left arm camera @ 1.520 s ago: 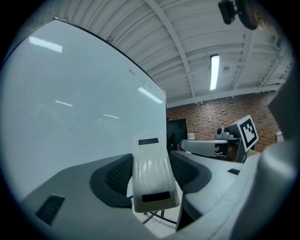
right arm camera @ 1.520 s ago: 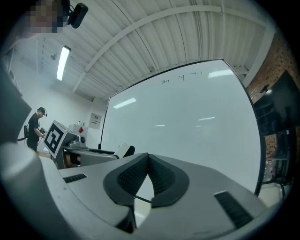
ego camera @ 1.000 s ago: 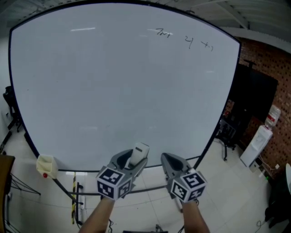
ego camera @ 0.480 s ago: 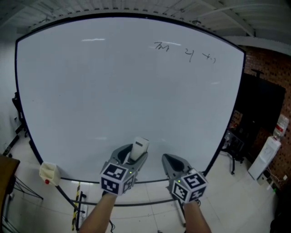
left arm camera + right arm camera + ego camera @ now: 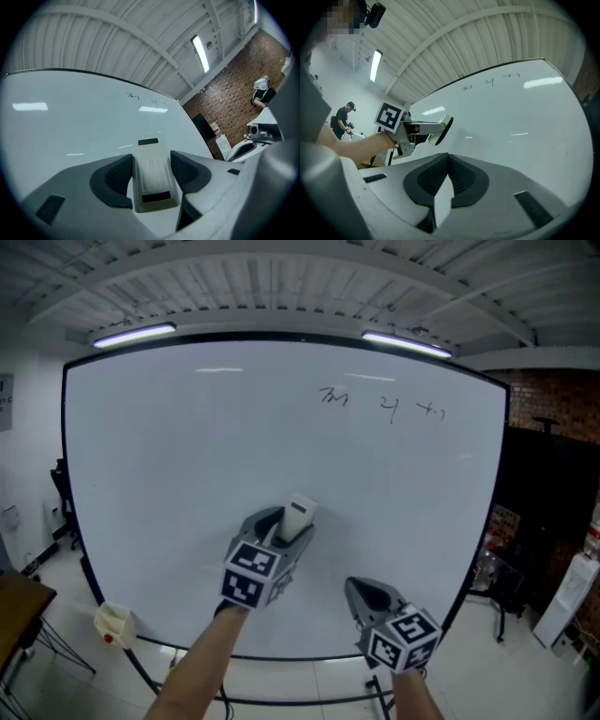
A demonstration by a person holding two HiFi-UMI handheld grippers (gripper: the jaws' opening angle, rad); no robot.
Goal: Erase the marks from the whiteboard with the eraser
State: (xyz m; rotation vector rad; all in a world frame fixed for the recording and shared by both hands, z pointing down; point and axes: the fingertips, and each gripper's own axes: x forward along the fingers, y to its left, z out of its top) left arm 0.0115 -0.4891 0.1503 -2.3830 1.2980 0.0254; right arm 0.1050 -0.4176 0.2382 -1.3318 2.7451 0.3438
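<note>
- The left gripper (image 5: pixel 284 527) is raised in front of the whiteboard (image 5: pixel 187 474), below the middle of the board.
- Its fingers (image 5: pixel 115 176) are clenched on the eraser (image 5: pixel 152 174), one finger against each long side. The eraser's front end sticks out past the fingertips towards the board.
- In the right gripper view the eraser's dark pad faces the board and is close to it. I cannot tell whether it touches.
- The marks (image 5: pixel 384 409) are three small black scribbles in a row near the board's upper right. They are well apart from the eraser, above and to the right of it.
- The right gripper (image 5: pixel 366 593) is lower, near the board's bottom edge. Its fingers (image 5: pixel 429 180) are pressed together with nothing between them.
- A small pale yellow object (image 5: pixel 114 622) sits at the board's lower left corner.
- A brick wall (image 5: pixel 562 399) stands to the right of the board.
</note>
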